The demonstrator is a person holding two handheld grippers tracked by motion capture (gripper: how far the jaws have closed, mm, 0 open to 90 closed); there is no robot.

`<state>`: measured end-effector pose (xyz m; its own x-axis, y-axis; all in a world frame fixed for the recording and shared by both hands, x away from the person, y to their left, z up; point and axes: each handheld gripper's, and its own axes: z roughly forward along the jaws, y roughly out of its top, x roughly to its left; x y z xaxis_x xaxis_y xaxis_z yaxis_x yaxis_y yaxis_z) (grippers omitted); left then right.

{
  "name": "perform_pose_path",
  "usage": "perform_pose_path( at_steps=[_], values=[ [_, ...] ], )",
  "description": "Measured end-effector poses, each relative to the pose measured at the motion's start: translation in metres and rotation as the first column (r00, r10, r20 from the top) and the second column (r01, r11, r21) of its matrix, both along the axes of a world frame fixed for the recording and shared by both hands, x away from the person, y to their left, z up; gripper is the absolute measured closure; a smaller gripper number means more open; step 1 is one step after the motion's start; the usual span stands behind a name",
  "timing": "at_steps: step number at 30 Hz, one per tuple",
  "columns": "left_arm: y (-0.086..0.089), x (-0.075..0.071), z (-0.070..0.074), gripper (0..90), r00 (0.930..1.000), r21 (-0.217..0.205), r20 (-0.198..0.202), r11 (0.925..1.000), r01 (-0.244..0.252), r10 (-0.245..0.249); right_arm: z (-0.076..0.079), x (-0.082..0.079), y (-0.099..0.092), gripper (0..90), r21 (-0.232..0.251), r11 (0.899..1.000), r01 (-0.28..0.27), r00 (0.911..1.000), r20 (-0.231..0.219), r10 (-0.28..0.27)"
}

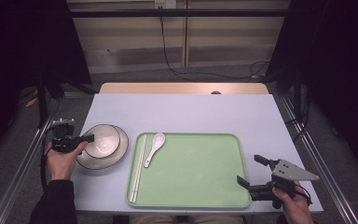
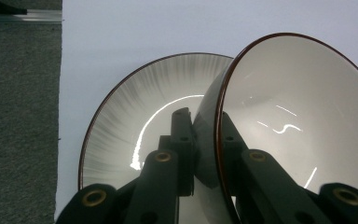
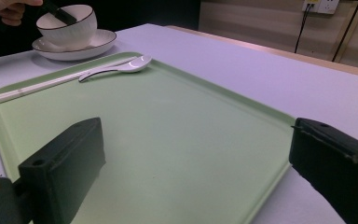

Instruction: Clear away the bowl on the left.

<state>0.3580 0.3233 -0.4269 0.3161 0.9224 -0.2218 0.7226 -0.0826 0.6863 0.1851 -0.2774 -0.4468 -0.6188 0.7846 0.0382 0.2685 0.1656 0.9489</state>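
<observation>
A white bowl (image 1: 103,140) with a dark rim sits over a matching plate (image 1: 119,156) at the table's left; whether its base touches the plate I cannot tell. My left gripper (image 1: 87,138) is shut on the bowl's left rim. In the left gripper view the bowl (image 2: 298,116) has one jaw inside its wall and one outside, above the plate (image 2: 130,121). My right gripper (image 1: 251,170) stands open at the tray's right front corner with nothing between its jaws. In the right gripper view the gripper (image 3: 193,140) looks across the tray to the bowl (image 3: 74,28) and plate (image 3: 95,44).
A green tray (image 1: 196,172) lies in the middle of the table. On its left side rest a white spoon (image 1: 154,145) and a pair of white chopsticks (image 1: 138,169). The right gripper view shows the spoon (image 3: 121,67) and chopsticks (image 3: 51,84) at the tray's far edge.
</observation>
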Motion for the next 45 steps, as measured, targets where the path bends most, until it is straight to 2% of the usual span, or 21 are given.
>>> perform_pose_path(
  at_steps=[8, 10, 13, 16, 18, 23, 26, 28, 33, 38, 42, 45],
  values=[
    [-0.003, -0.005, 0.004, 82.0, 0.9996, 0.001, 0.029, 1.0000, 0.005, -0.005, 0.000, 0.000, 0.000, 3.1, 0.000, 1.000, -0.005, 1.0000, 0.002, 0.005],
    [-0.005, -0.008, 0.007, 82.0, 0.9995, 0.017, 0.030, 0.9998, 0.008, -0.008, 0.000, 0.000, -0.001, 3.1, -0.001, 1.000, -0.006, 1.0000, 0.002, 0.006],
    [-0.008, -0.012, 0.011, 82.0, 0.9988, -0.003, 0.045, 0.9998, 0.019, -0.019, 0.000, 0.000, 0.000, 3.1, 0.001, 1.000, 0.000, 1.0000, -0.002, 0.000],
    [-0.013, -0.014, 0.015, 82.0, 0.9972, 0.011, 0.064, 0.9992, 0.039, -0.039, 0.000, 0.000, 0.000, 3.1, 0.000, 1.000, -0.006, 1.0000, 0.002, 0.006],
    [-0.017, -0.015, 0.016, 82.0, 0.9967, -0.012, 0.063, 0.9986, 0.052, -0.051, 0.000, 0.000, 0.000, 3.1, 0.000, 1.000, -0.006, 1.0000, 0.004, 0.006],
    [-0.031, -0.020, 0.025, 81.9, 0.9929, 0.021, 0.093, 0.9971, 0.073, -0.075, 0.000, 0.000, 0.000, 3.1, 0.002, 1.000, -0.003, 1.0000, 0.002, 0.003],
    [-0.039, -0.022, 0.028, 82.0, 0.9907, 0.005, 0.096, 0.9954, 0.096, -0.096, 0.000, 0.000, 0.001, 3.1, -0.003, 1.000, -0.007, 1.0000, 0.003, 0.007],
    [-0.044, -0.023, 0.030, 81.9, 0.9885, 0.033, 0.093, 0.9927, 0.116, -0.119, 0.000, -0.001, 0.001, 3.1, 0.000, 1.000, -0.013, 0.9999, 0.002, 0.013],
    [-0.056, -0.023, 0.031, 81.9, 0.9844, 0.038, 0.089, 0.9881, 0.149, -0.152, 0.000, -0.001, 0.001, 3.1, -0.001, 1.000, -0.009, 1.0000, 0.002, 0.009],
    [-0.065, -0.023, 0.030, 81.9, 0.9814, 0.023, 0.080, 0.9847, 0.173, -0.174, 0.000, 0.000, 0.001, 3.1, -0.002, 1.000, -0.013, 0.9999, 0.005, 0.013],
    [-0.077, -0.022, 0.029, 81.9, 0.9792, 0.031, 0.071, 0.9816, 0.188, -0.190, 0.000, 0.000, 0.001, 3.0, -0.003, 1.000, -0.009, 0.9999, 0.005, 0.009],
    [-0.084, -0.020, 0.028, 82.0, 0.9753, 0.020, 0.065, 0.9774, 0.210, -0.211, 0.000, 0.000, 0.001, 2.9, -0.002, 1.000, -0.011, 0.9999, 0.003, 0.011]
  ],
)
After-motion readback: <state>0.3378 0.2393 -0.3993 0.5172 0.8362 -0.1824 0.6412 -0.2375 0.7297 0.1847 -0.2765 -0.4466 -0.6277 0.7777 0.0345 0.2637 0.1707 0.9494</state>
